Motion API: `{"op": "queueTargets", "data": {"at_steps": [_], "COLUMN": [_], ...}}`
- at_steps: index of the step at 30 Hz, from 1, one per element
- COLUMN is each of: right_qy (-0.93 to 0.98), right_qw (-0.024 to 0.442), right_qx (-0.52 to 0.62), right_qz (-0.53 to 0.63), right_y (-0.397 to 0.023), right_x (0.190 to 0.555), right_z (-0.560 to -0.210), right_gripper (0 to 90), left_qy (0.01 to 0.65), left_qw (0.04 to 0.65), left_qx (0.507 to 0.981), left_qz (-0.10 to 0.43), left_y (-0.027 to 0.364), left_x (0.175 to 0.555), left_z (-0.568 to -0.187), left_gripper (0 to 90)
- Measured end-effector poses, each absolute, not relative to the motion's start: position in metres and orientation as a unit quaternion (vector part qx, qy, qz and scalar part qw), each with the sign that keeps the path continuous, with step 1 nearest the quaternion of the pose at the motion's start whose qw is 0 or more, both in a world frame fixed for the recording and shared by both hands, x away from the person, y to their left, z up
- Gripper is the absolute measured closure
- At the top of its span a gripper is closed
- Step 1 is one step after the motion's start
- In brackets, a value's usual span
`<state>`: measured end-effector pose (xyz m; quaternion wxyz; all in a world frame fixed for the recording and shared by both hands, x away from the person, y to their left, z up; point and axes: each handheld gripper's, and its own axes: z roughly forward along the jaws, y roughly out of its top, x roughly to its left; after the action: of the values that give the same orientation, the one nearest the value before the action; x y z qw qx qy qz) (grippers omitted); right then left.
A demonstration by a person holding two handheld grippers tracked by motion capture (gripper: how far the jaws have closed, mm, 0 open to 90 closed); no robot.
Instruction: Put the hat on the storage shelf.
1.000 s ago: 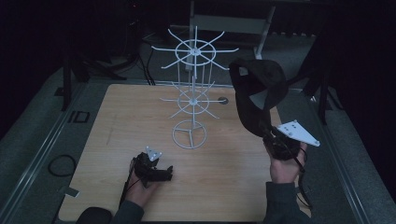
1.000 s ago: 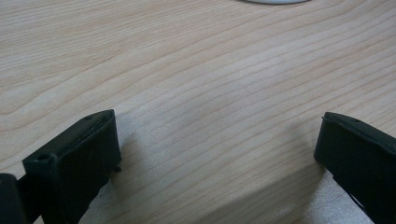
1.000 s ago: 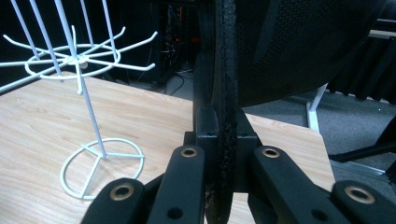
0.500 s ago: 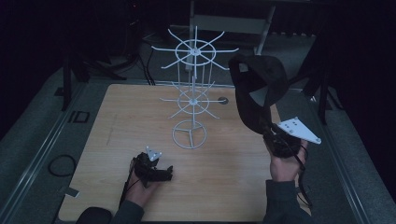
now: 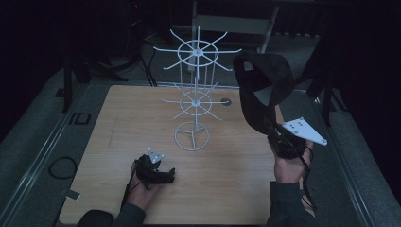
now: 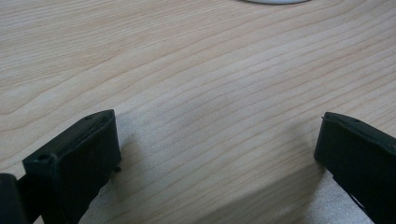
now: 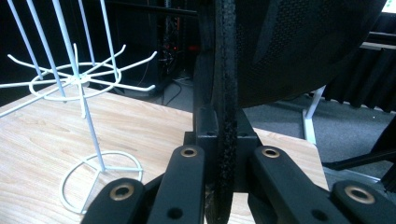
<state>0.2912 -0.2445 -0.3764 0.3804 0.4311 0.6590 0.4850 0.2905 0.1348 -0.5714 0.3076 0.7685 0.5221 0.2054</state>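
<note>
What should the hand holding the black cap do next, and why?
Probably carry the black cap left toward an upper arm of the white wire rack. The right gripper is shut on the cap's brim and holds it up beside the rack, not touching it. The left gripper lies open on the table, so it isn't helping.

The wire rack (image 5: 194,99) stands mid-table (image 5: 118,123), the cap (image 5: 262,90) to its right, the left gripper (image 5: 166,176) before it.

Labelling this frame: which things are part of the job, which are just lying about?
In the job:
- black cap, clamped by its edge in the right hand-held gripper
- white wire rack

Lying about:
- left hand-held gripper, open and empty on the wooden table
- cable loop
</note>
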Motion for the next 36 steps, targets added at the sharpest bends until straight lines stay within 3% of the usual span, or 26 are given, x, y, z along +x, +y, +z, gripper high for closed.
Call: {"op": "queueTargets", "data": {"at_steps": [36], "right_qy": [0.646], "right_qw": [0.397], "right_qx": [0.419], "right_qz": [0.5], "right_y": [-0.238], "right_x": [0.283], "right_z": [-0.362], "right_gripper": [86.5], "left_qy": [0.522], "left_qw": [0.308], "left_qx": [0.768], "left_qz": [0.206], "left_y": [0.135], "left_x": [0.291], "left_z": [-0.571], "left_gripper": [0.2]}}
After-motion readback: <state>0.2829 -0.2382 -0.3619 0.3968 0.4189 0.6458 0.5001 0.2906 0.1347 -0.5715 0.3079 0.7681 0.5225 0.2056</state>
